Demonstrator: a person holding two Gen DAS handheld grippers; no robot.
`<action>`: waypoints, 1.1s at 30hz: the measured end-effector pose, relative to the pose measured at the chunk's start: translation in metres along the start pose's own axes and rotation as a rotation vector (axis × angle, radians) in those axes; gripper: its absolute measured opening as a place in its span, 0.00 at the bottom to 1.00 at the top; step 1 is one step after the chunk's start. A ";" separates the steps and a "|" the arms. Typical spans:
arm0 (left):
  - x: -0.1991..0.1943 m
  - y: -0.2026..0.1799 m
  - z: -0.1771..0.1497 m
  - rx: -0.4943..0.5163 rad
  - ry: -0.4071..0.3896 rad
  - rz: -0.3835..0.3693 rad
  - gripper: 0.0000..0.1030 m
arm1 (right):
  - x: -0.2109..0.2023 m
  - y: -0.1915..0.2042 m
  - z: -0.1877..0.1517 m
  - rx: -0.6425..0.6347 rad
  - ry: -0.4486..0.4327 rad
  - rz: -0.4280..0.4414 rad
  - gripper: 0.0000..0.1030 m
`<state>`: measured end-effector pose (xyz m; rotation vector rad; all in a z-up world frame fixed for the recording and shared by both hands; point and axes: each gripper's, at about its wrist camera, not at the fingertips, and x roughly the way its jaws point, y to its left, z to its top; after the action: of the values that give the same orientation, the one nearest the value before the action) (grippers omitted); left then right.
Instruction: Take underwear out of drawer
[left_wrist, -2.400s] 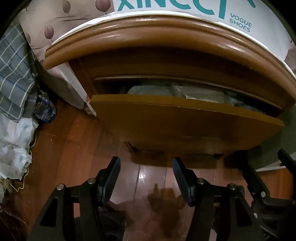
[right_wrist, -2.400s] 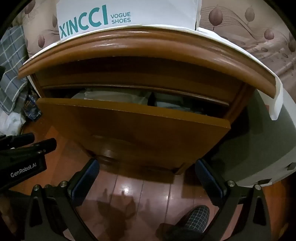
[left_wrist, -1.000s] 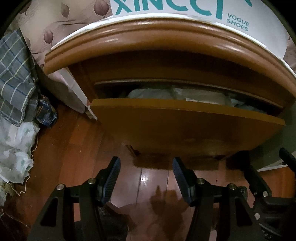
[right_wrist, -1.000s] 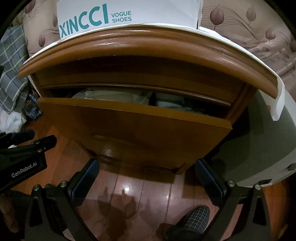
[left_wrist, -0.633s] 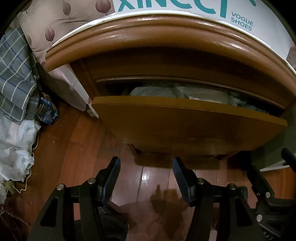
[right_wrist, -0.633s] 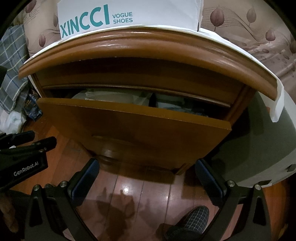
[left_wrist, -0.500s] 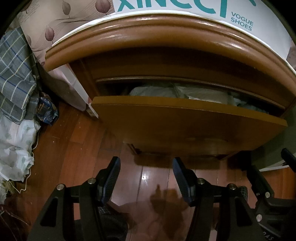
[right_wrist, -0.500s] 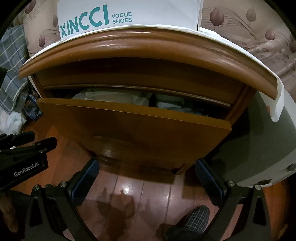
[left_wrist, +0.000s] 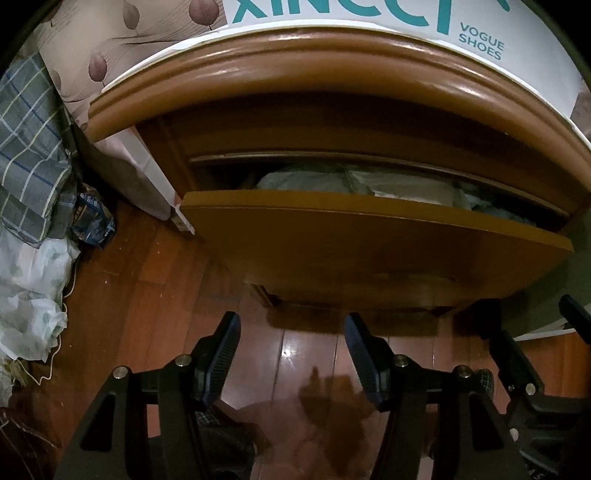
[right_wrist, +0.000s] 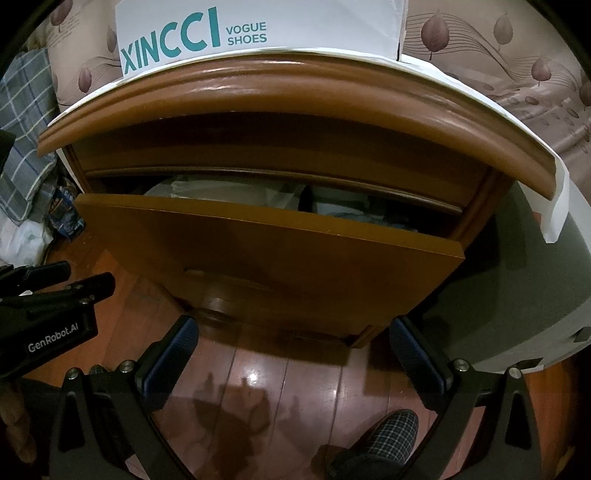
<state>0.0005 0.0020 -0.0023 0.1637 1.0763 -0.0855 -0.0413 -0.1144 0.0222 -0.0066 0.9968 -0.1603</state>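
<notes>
Brown wooden drawer partly pulled out; pale folded underwear lying inside

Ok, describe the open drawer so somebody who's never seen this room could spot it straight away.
Find the brown wooden nightstand with the white XINCCI shoe box on top. Beneath its rounded top edge, the drawer is the wide plain panel pulled out toward the cameras. Unlike the closed wood above it, it leaves a gap showing pale folded fabric inside.
</notes>
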 end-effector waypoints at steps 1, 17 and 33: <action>0.000 0.000 0.000 0.000 0.001 0.002 0.58 | 0.000 0.000 0.000 0.000 0.000 0.000 0.99; -0.002 0.001 -0.001 -0.004 0.002 -0.006 0.58 | 0.000 0.001 0.000 0.000 0.004 0.000 0.99; -0.002 0.023 0.006 -0.149 0.017 -0.139 0.58 | 0.000 -0.010 0.000 0.047 0.011 -0.002 0.99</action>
<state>0.0082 0.0239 0.0040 -0.0451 1.1060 -0.1283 -0.0427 -0.1245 0.0234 0.0365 1.0040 -0.1858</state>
